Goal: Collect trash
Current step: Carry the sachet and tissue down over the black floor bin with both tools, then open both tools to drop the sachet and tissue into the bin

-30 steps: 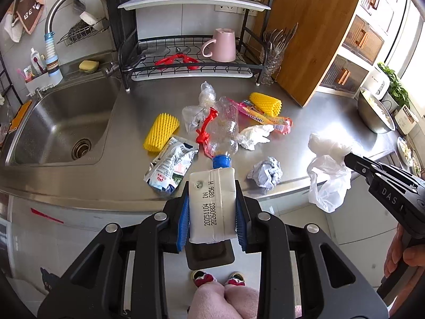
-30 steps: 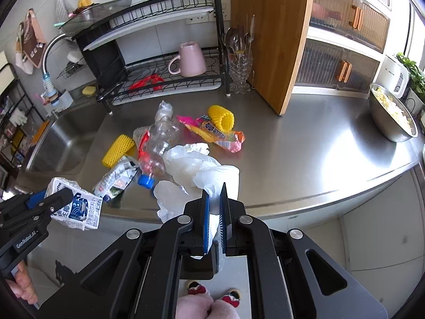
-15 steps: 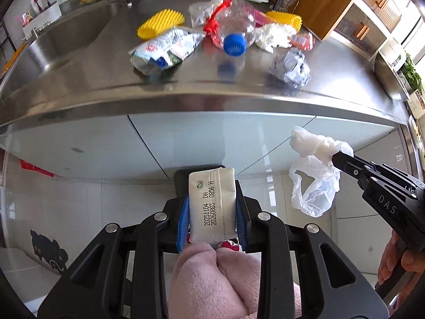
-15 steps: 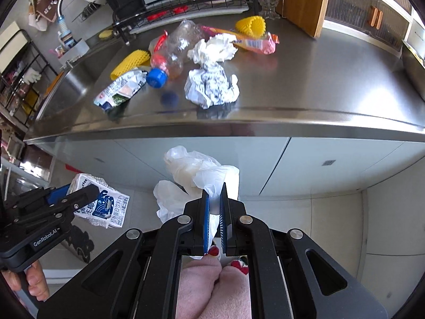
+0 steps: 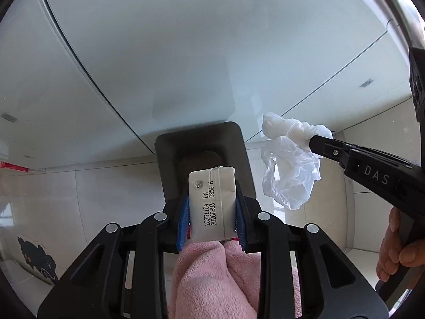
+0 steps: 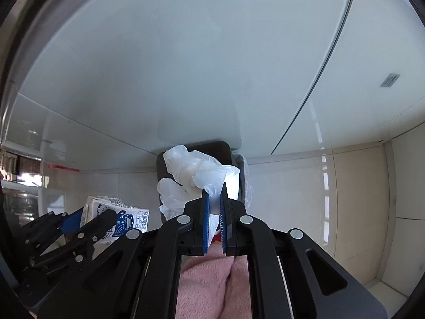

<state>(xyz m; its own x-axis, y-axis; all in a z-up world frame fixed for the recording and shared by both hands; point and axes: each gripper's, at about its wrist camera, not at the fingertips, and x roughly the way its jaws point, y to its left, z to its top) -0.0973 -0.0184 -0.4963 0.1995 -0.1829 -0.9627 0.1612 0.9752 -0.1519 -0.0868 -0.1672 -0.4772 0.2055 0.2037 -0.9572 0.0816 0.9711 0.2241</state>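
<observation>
White carton (image 5: pixel 212 202) (left gripper (image 5: pixel 211 220)) above dark bin (image 5: pixel 202 143)

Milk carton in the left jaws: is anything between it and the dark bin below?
Nothing visible. The milk carton, clamped in the left gripper, hangs right over the open mouth of the dark bin. The plastic bag in the right gripper hangs off to one side of the carton.

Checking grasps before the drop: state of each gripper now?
Left gripper: closed on the milk carton.
Right gripper: closed on the white plastic bag.
</observation>
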